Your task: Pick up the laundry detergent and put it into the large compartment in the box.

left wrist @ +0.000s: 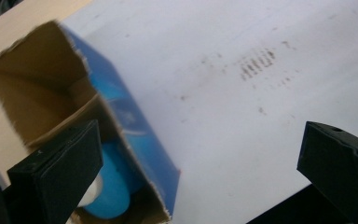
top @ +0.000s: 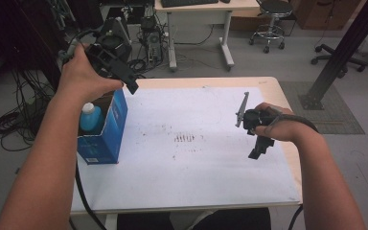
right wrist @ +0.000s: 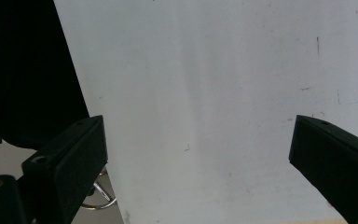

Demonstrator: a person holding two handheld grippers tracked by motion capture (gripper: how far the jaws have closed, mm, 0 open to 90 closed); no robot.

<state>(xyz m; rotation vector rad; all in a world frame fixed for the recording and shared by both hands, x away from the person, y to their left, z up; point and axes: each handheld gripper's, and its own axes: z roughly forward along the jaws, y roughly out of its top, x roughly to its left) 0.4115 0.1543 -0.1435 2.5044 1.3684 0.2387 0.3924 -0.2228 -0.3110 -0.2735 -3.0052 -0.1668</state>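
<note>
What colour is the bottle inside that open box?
Light blue bottle with a white cap, clearest in the high view, inside the blue box.

The counter has a light wooden top, largely covered by a white sheet bearing a patch of small dark marks near its middle. Behind the counter, a second desk on white legs carries a keyboard at its far edge. A round stool on castors stands to the right of that desk. A black diagonal post rises from a base plate on a dark floor mat at the right. Coiled black cables lie on the grey floor at the left, beside dark equipment
</note>
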